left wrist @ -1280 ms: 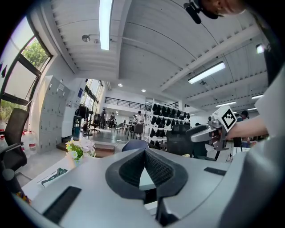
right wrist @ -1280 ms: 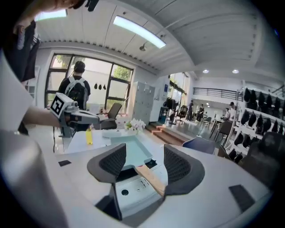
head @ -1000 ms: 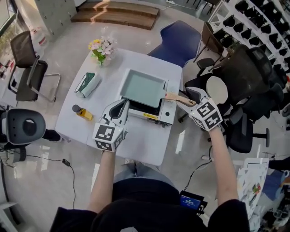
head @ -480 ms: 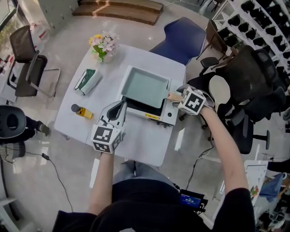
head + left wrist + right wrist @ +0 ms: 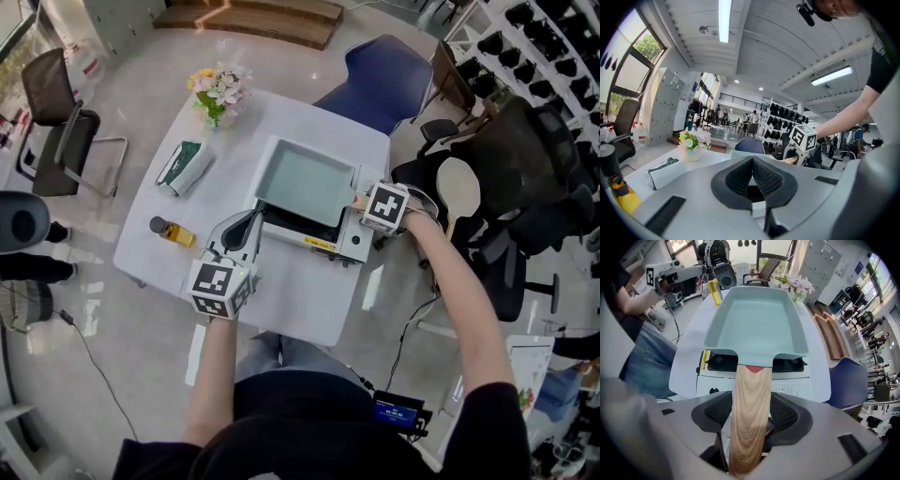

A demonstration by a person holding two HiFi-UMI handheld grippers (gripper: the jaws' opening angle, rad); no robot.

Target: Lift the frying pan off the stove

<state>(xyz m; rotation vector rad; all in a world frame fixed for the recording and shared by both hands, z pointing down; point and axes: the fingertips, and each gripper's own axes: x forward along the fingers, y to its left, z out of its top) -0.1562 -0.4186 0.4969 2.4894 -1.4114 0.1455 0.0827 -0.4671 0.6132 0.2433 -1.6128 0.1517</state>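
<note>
Right gripper view: right claw [image 5: 751, 420] grips frying pan [image 5: 757, 322] atop stove [image 5: 790, 389]

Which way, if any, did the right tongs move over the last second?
Yes. The right tongs moved left, in toward the stove, and now grip the pan handle.

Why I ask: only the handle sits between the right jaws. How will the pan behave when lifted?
Probably nose-heavy: the wide pan reaches far beyond the right gripper. The smooth wooden handle may twist in that grip. It looks rigid, so flexing seems unlikely.
</note>
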